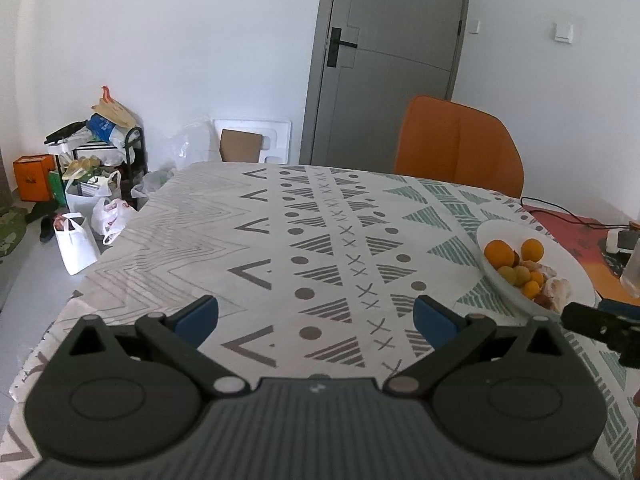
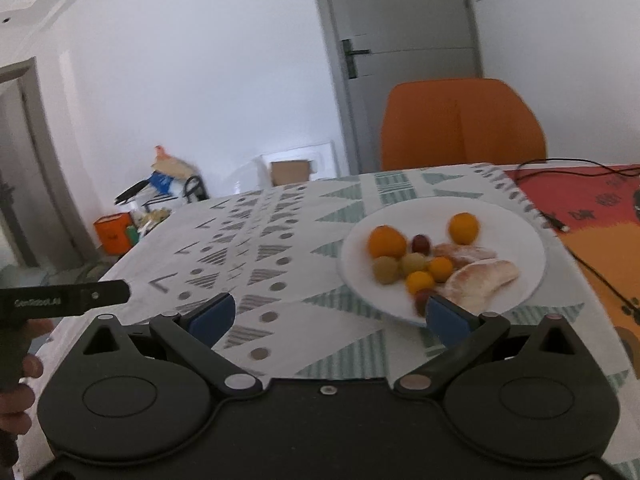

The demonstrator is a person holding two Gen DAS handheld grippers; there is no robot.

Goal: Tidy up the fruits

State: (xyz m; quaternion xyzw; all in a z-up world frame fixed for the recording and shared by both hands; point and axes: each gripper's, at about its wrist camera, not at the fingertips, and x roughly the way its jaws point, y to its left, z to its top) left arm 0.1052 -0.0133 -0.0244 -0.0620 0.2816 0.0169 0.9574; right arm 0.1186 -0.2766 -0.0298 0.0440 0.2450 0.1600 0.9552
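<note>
A white plate (image 2: 516, 224) of fruit sits on the patterned tablecloth, right of centre in the right wrist view. It carries two oranges (image 2: 386, 242), small yellow, green and red fruits (image 2: 418, 280), and pale peeled pieces (image 2: 484, 276). My right gripper (image 2: 330, 314) is open just before the plate's near rim, nothing between its blue pads. In the left wrist view the same plate (image 1: 496, 230) lies at the right edge. My left gripper (image 1: 316, 316) is open over bare cloth, left of the plate. The right gripper's body (image 1: 600, 326) shows at that view's right edge.
An orange chair (image 1: 460, 148) stands behind the table by a grey door (image 1: 384, 60). A black cable (image 2: 580, 256) runs over the red mat (image 2: 588, 204) right of the plate. Bags and a cluttered rack (image 1: 96, 168) fill the floor at left. A hand (image 2: 24, 368) holds the left gripper's handle.
</note>
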